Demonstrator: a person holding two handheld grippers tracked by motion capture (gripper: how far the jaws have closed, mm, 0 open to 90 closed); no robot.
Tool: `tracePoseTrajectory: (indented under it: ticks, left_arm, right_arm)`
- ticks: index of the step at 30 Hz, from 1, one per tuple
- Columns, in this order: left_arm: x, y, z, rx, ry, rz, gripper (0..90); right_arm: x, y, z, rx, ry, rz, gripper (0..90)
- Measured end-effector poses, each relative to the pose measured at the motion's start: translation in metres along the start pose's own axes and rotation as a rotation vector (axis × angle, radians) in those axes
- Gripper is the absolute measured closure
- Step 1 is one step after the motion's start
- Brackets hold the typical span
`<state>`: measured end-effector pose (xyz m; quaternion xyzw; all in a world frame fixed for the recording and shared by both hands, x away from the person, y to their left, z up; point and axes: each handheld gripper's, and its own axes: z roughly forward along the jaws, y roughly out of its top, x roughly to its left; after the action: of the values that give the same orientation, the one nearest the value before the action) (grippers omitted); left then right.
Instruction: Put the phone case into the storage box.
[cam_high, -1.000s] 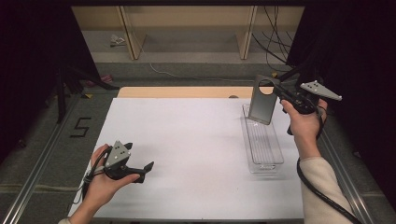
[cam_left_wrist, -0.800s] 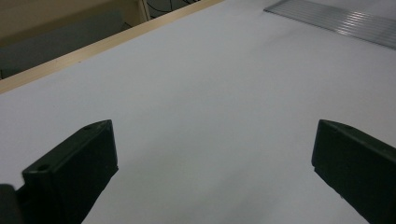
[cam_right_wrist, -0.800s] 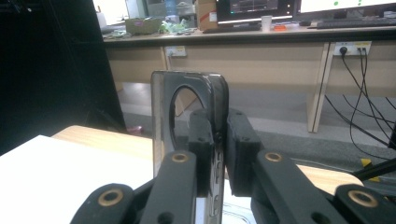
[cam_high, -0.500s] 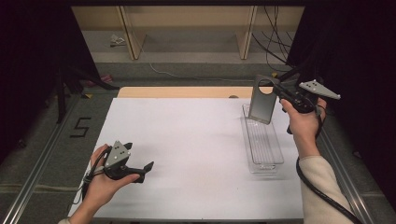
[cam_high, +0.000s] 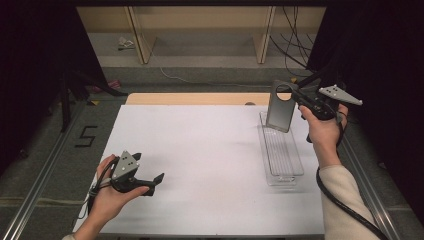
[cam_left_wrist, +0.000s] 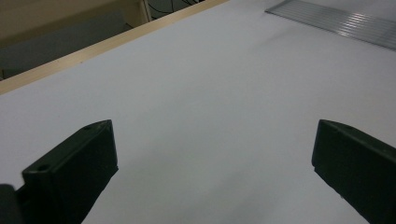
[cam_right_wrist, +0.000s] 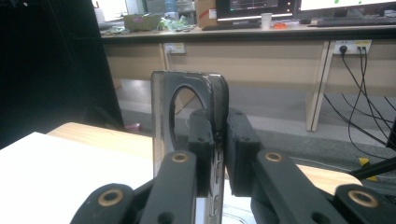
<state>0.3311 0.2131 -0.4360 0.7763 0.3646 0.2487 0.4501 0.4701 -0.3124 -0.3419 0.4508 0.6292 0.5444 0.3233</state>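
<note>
We hold a grey phone case (cam_high: 280, 106) up with the right gripper (cam_high: 299, 100), above the far end of a clear tray (cam_high: 281, 150).

In the right gripper view the two black jaws are pressed together on the edge of the phone case (cam_right_wrist: 187, 116), which stands upright with its round camera hole at the top. In the high view we see the case hanging over the far end of the tray, which lies on the right part of the white table (cam_high: 200, 160). Our left gripper (cam_high: 157, 179) rests low near the front left of the table, well apart from the case. Its jaws stand wide apart with nothing between them, above the bare white surface (cam_left_wrist: 210, 93).
</note>
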Motion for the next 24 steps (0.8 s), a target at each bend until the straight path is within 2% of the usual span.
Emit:
tracePoseTrajectory:
  ticks: [24]
  left_arm:
    - [0.0006, -0.0004, -0.0005, -0.001, 0.004, -0.005, 0.0]
  right_arm:
    - [-0.0033, -0.0019, 0.0088, 0.011, -0.007, -0.008, 82.7]
